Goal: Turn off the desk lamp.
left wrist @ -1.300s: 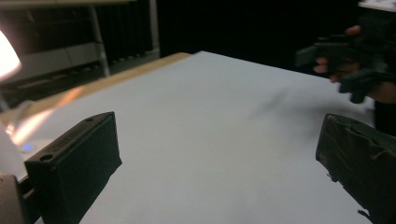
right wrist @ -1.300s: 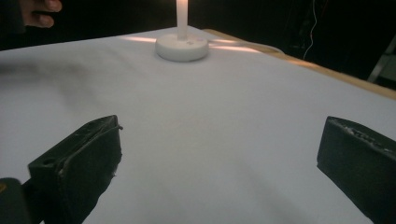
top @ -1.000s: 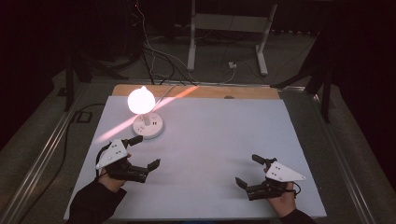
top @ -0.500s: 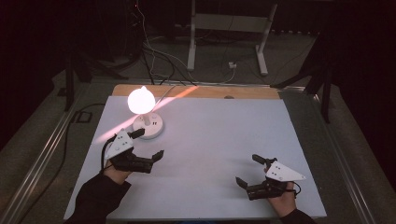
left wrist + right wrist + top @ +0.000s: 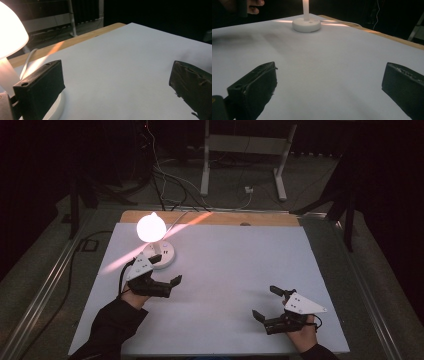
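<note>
Left tool (image 5: 165, 268) released, jaws wide apart w/ nothing between, hovering low over bench (image 5: 230, 270), just beside lamp base (image 5: 161, 255) on its near side. In left gripper view the base sits right by the left jaw, lit shade (image 5: 10, 30) above it. Lamp (image 5: 151, 227) stands upright, glowing, at far-left of white bench top; cord (image 5: 28, 62) runs off back edge. Right tool (image 5: 266, 302) released too, jaws spread, empty, near front-right of bench, well apart from lamp.
</note>
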`<control>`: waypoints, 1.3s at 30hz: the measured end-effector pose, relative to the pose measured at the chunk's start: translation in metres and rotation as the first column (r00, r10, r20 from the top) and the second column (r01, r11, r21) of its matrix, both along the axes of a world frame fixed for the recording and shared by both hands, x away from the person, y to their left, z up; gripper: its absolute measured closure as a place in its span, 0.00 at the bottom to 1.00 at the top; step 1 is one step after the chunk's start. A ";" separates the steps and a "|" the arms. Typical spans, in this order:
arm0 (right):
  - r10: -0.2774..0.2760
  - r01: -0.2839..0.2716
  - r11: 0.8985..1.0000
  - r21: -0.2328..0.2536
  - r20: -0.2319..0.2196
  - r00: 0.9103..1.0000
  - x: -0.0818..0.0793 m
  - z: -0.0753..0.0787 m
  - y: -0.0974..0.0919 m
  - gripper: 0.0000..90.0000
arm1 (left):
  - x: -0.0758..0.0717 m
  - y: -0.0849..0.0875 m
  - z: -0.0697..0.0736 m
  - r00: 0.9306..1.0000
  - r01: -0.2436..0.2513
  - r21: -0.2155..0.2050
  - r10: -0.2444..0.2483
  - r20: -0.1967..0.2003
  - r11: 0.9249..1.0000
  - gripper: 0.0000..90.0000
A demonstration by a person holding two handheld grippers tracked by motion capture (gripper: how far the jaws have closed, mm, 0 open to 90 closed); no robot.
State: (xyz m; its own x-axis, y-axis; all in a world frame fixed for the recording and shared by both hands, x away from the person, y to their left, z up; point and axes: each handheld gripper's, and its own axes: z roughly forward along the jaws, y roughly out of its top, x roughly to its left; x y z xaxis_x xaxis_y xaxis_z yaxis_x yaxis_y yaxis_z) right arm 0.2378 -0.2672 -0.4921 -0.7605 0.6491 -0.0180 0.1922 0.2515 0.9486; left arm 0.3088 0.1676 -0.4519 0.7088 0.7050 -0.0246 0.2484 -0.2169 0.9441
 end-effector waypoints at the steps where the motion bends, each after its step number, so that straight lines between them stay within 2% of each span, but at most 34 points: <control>1: 0.000 0.000 1.000 -0.002 0.000 1.000 0.000 0.000 0.000 0.00 | 0.002 0.000 -0.001 1.000 -0.007 -0.002 0.007 -0.001 1.000 0.00; 3: 0.002 -0.002 1.000 -0.001 -0.001 1.000 0.000 0.000 -0.001 0.00 | 0.007 -0.001 -0.004 0.999 -0.033 -0.001 0.033 -0.001 0.999 0.00; 9: 0.003 -0.003 1.000 0.000 -0.005 1.000 0.000 0.000 0.000 0.00 | 0.014 -0.001 -0.007 0.998 -0.059 0.006 0.059 0.020 0.998 0.00; 12: 0.004 -0.004 1.000 0.000 -0.007 1.000 0.000 0.000 0.000 0.00 | 0.019 0.000 -0.009 0.998 -0.061 0.003 0.061 -0.002 0.998 0.00; 15: 0.004 -0.004 1.000 0.000 -0.009 1.000 0.000 0.000 0.000 0.00 | 0.025 0.001 -0.013 0.996 -0.086 0.032 0.087 -0.023 0.996 0.01; 17: 0.004 -0.004 1.000 0.000 -0.009 1.000 0.000 0.000 0.000 0.00 | 0.027 0.002 -0.014 0.996 -0.087 0.027 0.088 -0.033 0.996 0.02; 18: 0.007 -0.007 1.000 0.000 -0.010 1.000 0.000 -0.001 0.000 0.00 | 0.029 0.005 -0.016 0.992 -0.120 0.037 0.121 -0.028 0.992 0.06; 21: 0.009 -0.009 1.000 0.000 -0.011 1.000 0.000 -0.001 0.000 0.00 | 0.033 0.006 -0.018 0.988 -0.145 0.052 0.147 -0.038 0.988 0.08; 24: 0.010 -0.010 1.000 0.000 -0.012 1.000 0.000 -0.001 0.000 0.00 | 0.039 0.009 -0.022 0.983 -0.177 0.065 0.179 -0.029 0.982 0.18; 29: 0.009 -0.009 1.000 0.000 -0.011 1.000 0.000 -0.001 0.000 0.00 | 0.046 0.013 -0.026 0.981 -0.187 0.063 0.189 -0.041 0.980 0.32; 32: 0.009 -0.009 1.000 0.000 -0.012 1.000 0.000 -0.001 0.000 0.00 | 0.049 0.014 -0.031 0.975 -0.213 0.070 0.217 -0.052 0.974 0.45; 34: 0.009 -0.009 1.000 0.002 -0.013 1.000 0.000 -0.001 0.000 0.00 | 0.050 0.015 -0.032 0.975 -0.209 0.071 0.214 -0.061 0.975 0.51; 38: 0.013 -0.013 1.000 0.002 -0.018 1.000 0.001 -0.001 0.000 0.00 | 0.052 0.015 -0.035 0.974 -0.204 0.084 0.211 -0.077 0.975 0.62; 39: 0.014 -0.014 1.000 0.000 -0.019 1.000 0.001 -0.001 0.000 0.00 | 0.054 0.014 -0.037 0.971 -0.214 0.099 0.223 -0.084 0.972 0.65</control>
State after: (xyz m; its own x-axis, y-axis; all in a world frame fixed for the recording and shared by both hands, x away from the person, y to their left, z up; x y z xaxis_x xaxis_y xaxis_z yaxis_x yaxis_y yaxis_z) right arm 0.2384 -0.2668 -0.4931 -0.7700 0.6380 -0.0035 0.2066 0.2544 0.9448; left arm 0.3631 0.1819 -0.4891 0.5350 0.8448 -0.0136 0.3854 -0.2297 0.8937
